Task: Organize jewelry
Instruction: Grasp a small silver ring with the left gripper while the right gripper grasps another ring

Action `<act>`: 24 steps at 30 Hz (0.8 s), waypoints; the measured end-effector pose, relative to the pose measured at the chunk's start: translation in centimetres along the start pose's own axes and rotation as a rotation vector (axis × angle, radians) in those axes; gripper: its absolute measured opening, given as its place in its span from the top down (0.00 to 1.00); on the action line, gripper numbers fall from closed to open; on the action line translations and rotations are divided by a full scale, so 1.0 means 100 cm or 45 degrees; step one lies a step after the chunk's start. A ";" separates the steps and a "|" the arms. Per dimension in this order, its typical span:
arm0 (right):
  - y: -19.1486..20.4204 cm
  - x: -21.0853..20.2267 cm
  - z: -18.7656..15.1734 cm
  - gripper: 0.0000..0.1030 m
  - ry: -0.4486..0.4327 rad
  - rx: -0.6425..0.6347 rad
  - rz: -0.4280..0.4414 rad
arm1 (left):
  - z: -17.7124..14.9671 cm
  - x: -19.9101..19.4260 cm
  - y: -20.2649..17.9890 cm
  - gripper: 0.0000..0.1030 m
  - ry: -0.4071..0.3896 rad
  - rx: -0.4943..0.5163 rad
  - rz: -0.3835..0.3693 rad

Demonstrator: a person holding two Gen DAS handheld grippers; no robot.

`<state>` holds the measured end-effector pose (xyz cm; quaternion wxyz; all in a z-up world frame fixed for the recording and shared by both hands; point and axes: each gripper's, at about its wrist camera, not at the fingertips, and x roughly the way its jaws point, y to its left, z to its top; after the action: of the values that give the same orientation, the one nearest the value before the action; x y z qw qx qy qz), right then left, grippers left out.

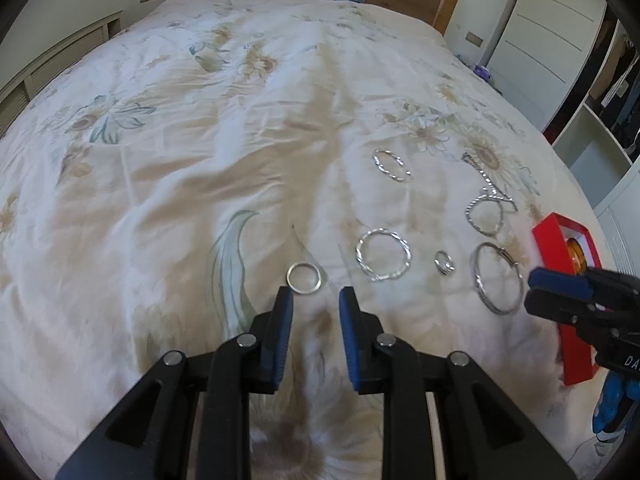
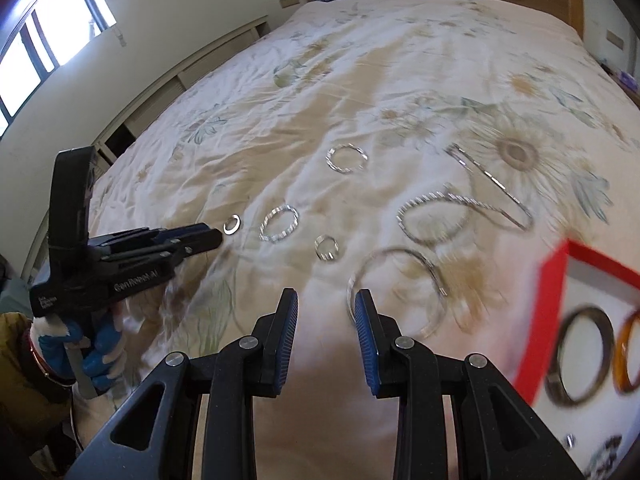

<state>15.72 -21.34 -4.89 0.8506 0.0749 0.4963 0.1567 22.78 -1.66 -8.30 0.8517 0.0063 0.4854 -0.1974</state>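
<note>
**A:** Where did the plain silver ring (image 1: pixel 303 277) lie relative to the left gripper (image 1: pixel 315 300)?

**B:** Flat on the bedspread (image 1: pixel 200 152), just ahead of the fingertips and a touch toward the left one. The jaws stood narrowly apart with nothing between them.

**A:** And the right gripper (image 2: pixel 326 304)?

**B:** Also partly open and empty, poised at the near rim of the large thin bangle (image 2: pixel 396 292), with the red box (image 2: pixel 548 320) just beside it on the right. The left hand was plainly nearer the ring; the right was nearer the bangle.

**A:** Any long axis to mind?

**B:** None; both are round, so I judged pinching one rim would do.
</note>
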 end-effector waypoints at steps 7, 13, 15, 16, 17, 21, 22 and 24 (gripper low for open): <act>0.006 0.036 0.022 0.71 0.035 -0.070 0.008 | 0.004 0.020 0.003 0.78 0.022 0.017 -0.013; 0.002 0.059 0.032 0.67 0.075 -0.098 0.004 | 0.004 0.027 0.005 0.78 0.019 0.010 -0.025; 0.002 0.064 0.034 0.67 0.087 -0.112 0.003 | 0.004 0.026 0.005 0.78 0.014 0.007 -0.029; 0.002 0.067 0.035 0.67 0.096 -0.119 0.002 | 0.004 0.027 0.005 0.78 0.012 0.009 -0.027; 0.002 0.070 0.035 0.67 0.103 -0.126 -0.001 | 0.004 0.027 0.005 0.78 0.010 0.014 -0.024; 0.004 0.077 0.035 0.67 0.123 -0.150 -0.009 | 0.004 0.033 0.003 0.78 0.019 0.027 0.002; 0.004 0.078 0.035 0.67 0.128 -0.154 -0.011 | 0.004 0.034 0.003 0.79 0.023 0.021 0.001; 0.004 0.080 0.035 0.67 0.135 -0.162 -0.011 | 0.004 0.035 0.005 0.80 0.020 0.007 0.000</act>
<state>22.32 -18.10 -9.60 0.8268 0.0100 0.5300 0.1878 24.92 -2.45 -11.09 0.8479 0.0104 0.4914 -0.1987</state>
